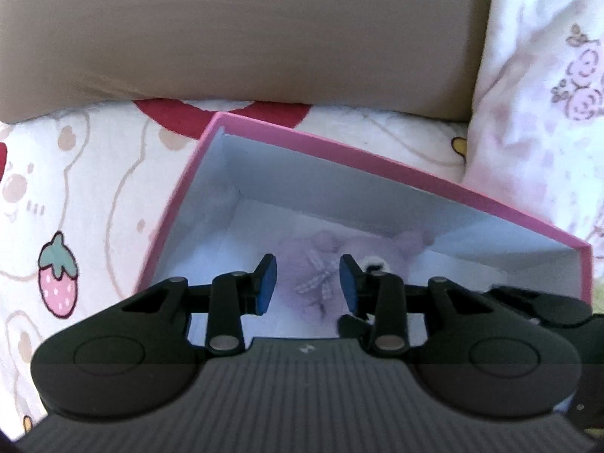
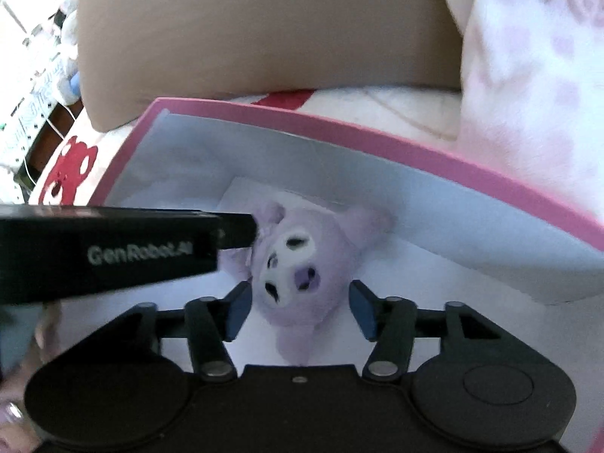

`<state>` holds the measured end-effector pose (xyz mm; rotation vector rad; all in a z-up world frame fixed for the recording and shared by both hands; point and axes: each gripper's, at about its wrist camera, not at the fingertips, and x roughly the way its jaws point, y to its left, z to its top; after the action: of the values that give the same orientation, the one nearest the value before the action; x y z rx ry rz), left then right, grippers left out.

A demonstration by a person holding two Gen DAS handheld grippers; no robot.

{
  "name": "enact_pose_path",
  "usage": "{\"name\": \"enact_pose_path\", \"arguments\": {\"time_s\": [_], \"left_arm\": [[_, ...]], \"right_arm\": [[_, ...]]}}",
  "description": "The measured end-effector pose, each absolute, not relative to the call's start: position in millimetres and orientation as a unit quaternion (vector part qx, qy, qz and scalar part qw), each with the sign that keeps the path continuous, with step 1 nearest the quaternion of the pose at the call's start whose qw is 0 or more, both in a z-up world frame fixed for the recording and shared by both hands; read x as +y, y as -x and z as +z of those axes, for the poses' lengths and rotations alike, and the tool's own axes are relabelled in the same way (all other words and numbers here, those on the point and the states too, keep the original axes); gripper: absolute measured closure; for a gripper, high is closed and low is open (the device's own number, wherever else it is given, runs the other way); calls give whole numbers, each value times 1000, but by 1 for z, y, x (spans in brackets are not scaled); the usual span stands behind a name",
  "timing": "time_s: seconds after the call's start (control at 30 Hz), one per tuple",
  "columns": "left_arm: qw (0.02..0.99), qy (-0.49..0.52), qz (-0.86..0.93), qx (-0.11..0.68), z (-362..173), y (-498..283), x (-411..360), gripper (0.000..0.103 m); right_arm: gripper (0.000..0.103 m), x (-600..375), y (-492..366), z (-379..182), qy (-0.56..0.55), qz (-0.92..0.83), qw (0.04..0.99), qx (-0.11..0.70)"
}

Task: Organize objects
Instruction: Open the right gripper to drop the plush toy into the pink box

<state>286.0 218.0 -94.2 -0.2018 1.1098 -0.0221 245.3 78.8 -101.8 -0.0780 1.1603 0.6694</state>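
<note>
A lilac plush toy with a white and black face lies on its back inside a pink box with a white lining. My right gripper hangs over it, open, its blue pads on either side of the toy's head without pressing. My left gripper reaches in from the left, its tip right by the toy's ear. In the left wrist view the left gripper stands narrowly open above the plush toy and its gingham bow, with nothing clamped. The pink box rests on a bed.
The bedsheet has bear and strawberry prints. A brown cushion lies just behind the box, and a floral quilt bunches at its right. Cluttered shelving shows at far left. A person's hand is at the lower left edge.
</note>
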Motion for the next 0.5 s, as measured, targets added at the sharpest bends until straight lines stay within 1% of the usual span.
{"name": "enact_pose_path", "arguments": {"time_s": [0.13, 0.3, 0.4, 0.5], "left_arm": [[855, 101, -21, 509, -74, -270, 222, 67], [860, 86, -49, 500, -47, -251, 215, 67], [863, 65, -60, 497, -31, -238, 208, 63], [863, 62, -75, 495, -14, -223, 204, 63]], "right_arm": [[39, 72, -233, -82, 53, 329, 763, 554], [39, 56, -208, -56, 88, 339, 776, 525], [39, 45, -196, -41, 93, 342, 786, 507], [39, 30, -183, -25, 83, 348, 793, 493]]}}
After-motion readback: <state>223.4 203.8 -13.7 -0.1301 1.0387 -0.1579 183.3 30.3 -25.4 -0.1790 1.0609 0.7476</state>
